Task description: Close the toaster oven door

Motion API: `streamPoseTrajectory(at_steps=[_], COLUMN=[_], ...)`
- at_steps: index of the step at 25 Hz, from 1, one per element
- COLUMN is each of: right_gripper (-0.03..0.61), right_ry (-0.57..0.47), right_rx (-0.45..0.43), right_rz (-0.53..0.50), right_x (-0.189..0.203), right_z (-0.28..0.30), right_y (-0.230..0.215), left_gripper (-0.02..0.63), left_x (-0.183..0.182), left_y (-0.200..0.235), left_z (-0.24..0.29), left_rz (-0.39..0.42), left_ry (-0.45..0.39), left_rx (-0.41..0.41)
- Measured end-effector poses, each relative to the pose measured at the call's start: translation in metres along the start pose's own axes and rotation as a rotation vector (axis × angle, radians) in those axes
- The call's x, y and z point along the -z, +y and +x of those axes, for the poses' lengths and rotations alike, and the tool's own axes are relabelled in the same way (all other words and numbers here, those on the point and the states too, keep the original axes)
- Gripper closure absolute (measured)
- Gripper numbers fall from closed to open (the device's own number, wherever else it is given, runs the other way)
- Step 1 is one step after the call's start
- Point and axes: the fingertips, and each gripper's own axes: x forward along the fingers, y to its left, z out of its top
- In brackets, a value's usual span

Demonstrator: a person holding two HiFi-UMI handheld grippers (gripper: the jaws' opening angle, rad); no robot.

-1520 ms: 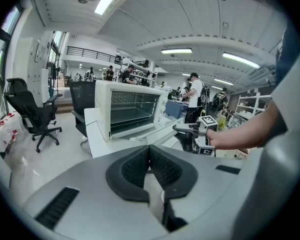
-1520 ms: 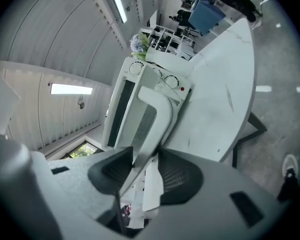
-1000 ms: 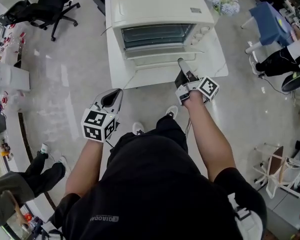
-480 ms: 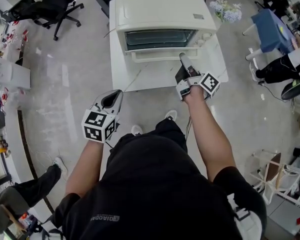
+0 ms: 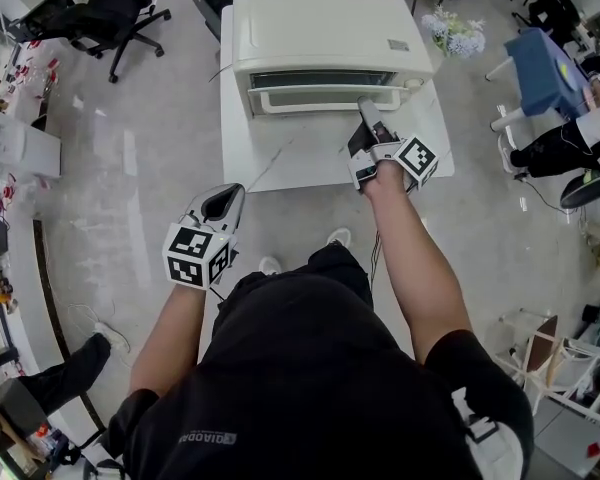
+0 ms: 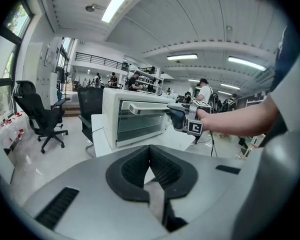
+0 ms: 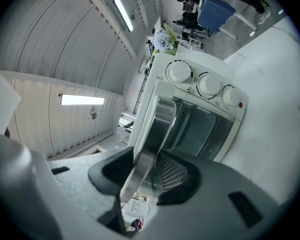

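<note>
The pale floor [image 5: 130, 168] lies open to the left of the white desk [image 5: 300, 163] and in front of it, with a black office chair [image 5: 100, 13] standing well apart at the far left. The desk's near edge runs just beyond the person's feet, and the strip of top in front of the oven is bare. The cream toaster oven [image 5: 325, 28] stands toward the back of the desk and covers most of its width. Its glass door [image 7: 200, 129] is tipped up almost to the front face, with only a narrow gap left along the top edge. Through the glass the cavity is dim, and what lies inside, beyond a hint of rack wires, cannot be made out. The long door handle [image 7: 150, 139] runs across the door's upper edge. The right tool [image 5: 365, 118] reaches over the desk, its two pads closed onto the right part of that handle, the bar passing between them. The left tool [image 5: 225, 200] hangs over the floor off the desk's near left corner, clear of everything, its pads pressed together with nothing between them. Three round knobs [image 7: 200, 84] sit in a row on the control panel beside the door; their markings are too small to read.
</note>
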Motion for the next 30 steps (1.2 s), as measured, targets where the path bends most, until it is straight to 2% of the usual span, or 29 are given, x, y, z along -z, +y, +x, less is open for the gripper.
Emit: streamPoseTrajectory(at_steps=[15, 25, 30], right_gripper=[0.433, 0.431, 0.426], right_ry=[0.013, 0.016, 0.013], right_rx=[-0.013, -0.020, 0.003], right_rz=[0.027, -0.003, -0.023], right_x=[-0.017, -0.019, -0.014], right_z=[0.033, 0.033, 0.019], right_y=[0.000, 0.001, 0.001], left_gripper=[0.611, 0.611, 0.611], left_x=[-0.007, -0.009, -0.007], left_y=[0.013, 0.009, 0.005], left_z=[0.003, 0.001, -0.005], left_rz=[-0.009, 0.002, 0.005], left_ry=[-0.012, -0.016, -0.019], left_rx=[-0.031, -0.022, -0.018])
